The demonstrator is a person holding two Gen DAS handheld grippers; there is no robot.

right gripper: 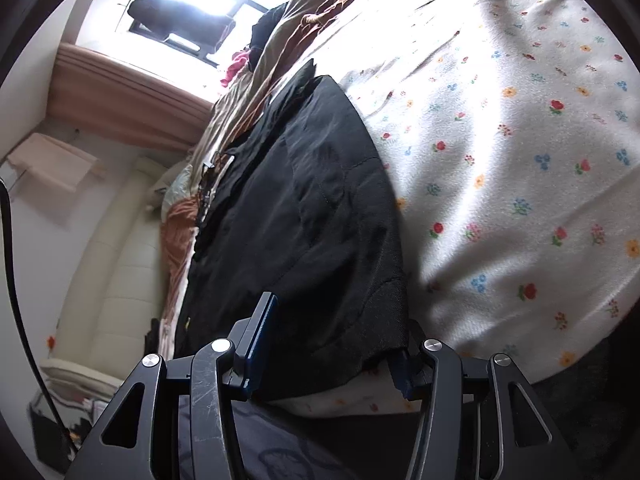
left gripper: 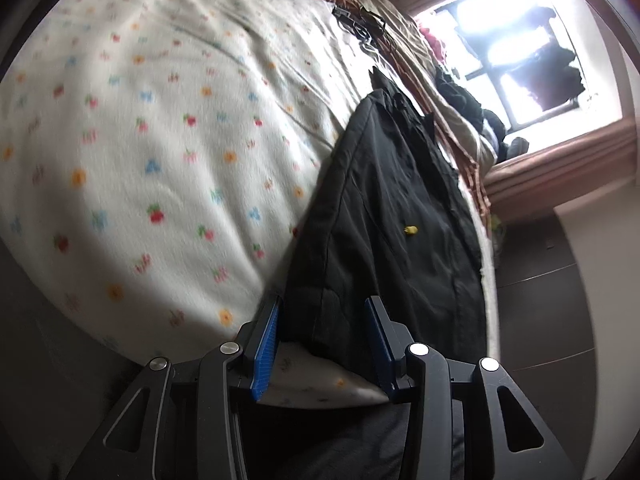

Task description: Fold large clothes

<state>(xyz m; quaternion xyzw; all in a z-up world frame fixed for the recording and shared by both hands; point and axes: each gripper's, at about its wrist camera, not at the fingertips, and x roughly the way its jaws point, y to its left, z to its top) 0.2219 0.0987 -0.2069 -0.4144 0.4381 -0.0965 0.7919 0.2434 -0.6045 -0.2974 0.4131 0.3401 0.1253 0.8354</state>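
Left gripper and right gripper both point toward twelve o'clock, angled downward, jaws partly apart.

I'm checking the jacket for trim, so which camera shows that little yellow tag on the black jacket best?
The left wrist view: the yellow tag sits in plain sight on the black jacket, unblocked. The right wrist view shows the same jacket but only a faint yellowish speck near its left edge, too dark to make out.
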